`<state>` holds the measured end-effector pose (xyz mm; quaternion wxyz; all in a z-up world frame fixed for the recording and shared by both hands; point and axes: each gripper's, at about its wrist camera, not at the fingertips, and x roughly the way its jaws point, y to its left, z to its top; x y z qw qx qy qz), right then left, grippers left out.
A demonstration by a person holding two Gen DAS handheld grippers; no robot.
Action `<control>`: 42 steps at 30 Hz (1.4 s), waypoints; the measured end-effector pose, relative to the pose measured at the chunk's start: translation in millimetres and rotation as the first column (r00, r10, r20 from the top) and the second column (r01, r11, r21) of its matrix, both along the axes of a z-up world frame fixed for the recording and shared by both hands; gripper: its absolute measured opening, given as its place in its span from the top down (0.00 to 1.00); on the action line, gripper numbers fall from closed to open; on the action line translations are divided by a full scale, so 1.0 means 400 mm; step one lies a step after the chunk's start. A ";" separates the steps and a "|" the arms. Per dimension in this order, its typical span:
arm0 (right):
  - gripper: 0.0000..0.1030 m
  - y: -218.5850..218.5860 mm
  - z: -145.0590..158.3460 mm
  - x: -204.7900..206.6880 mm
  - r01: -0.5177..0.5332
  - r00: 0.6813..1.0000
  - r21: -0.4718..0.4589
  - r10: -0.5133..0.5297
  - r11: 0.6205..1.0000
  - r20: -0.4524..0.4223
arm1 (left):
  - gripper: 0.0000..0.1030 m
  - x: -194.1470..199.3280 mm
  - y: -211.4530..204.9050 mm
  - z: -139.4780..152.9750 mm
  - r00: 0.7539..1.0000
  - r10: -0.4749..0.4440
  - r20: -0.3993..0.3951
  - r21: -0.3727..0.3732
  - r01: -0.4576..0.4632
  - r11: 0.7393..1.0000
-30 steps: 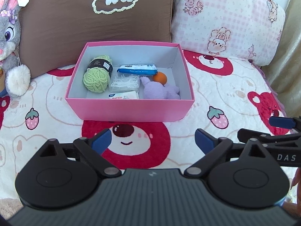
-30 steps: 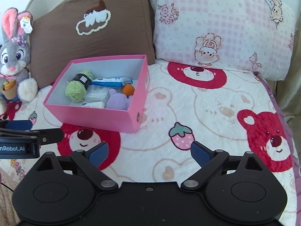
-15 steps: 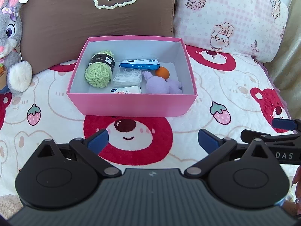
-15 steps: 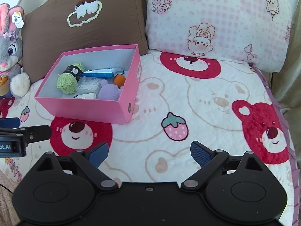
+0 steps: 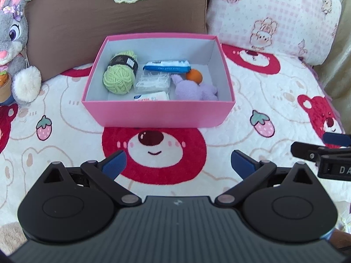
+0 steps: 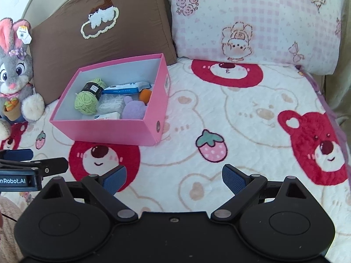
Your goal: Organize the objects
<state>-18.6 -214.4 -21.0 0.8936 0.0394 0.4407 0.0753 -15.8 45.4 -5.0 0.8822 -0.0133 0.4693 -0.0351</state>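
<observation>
Pink box sitting packed on the bear-print bed quilt

The pink box [image 5: 158,114] is lying on the quilt [image 6: 241,114] before a brown pillow [image 5: 109,22], holding a green yarn ball [image 5: 119,77], blue-white packet [image 5: 167,65], orange ball [image 5: 194,76] and purple plush [image 5: 194,89]. The left hand-held gripper [image 5: 177,161] and right hand-held gripper [image 6: 174,176] are hovering low over the quilt, fingers spread apart, gripping nothing. "nRobot.AI" is showing on the left one's side.
</observation>
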 end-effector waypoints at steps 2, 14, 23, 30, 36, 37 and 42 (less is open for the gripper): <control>0.07 0.001 0.000 -0.001 0.002 1.000 -0.026 -0.002 1.000 0.005 | 0.00 0.003 -0.005 -0.006 1.000 -0.001 -0.014 0.005 0.001 1.000; 0.07 0.023 0.007 -0.001 0.029 1.000 -0.152 -0.028 0.988 0.011 | 0.00 0.021 -0.027 -0.015 0.999 -0.011 -0.050 0.044 0.013 0.999; 0.07 0.012 0.018 -0.005 0.064 0.998 -0.089 -0.063 0.994 0.019 | 0.00 0.021 -0.020 -0.005 0.999 0.001 -0.045 0.027 0.001 1.000; 0.07 -0.001 0.017 -0.006 0.072 0.997 -0.058 -0.071 0.996 0.017 | 0.00 0.016 -0.017 0.002 0.999 -0.005 -0.045 -0.007 0.005 1.000; 0.07 -0.005 0.012 -0.006 0.076 0.997 -0.061 -0.076 0.995 0.005 | 0.00 0.014 -0.033 0.003 0.999 -0.010 -0.044 0.034 0.011 0.999; 0.07 -0.004 0.012 -0.006 0.077 0.997 -0.063 -0.077 0.995 0.006 | 0.00 0.014 -0.034 0.002 0.999 -0.005 -0.046 0.037 0.006 0.999; 0.07 -0.004 0.016 -0.008 0.079 0.997 -0.081 -0.079 0.994 0.011 | 0.00 0.017 -0.028 -0.003 0.999 0.013 -0.052 0.036 -0.011 0.999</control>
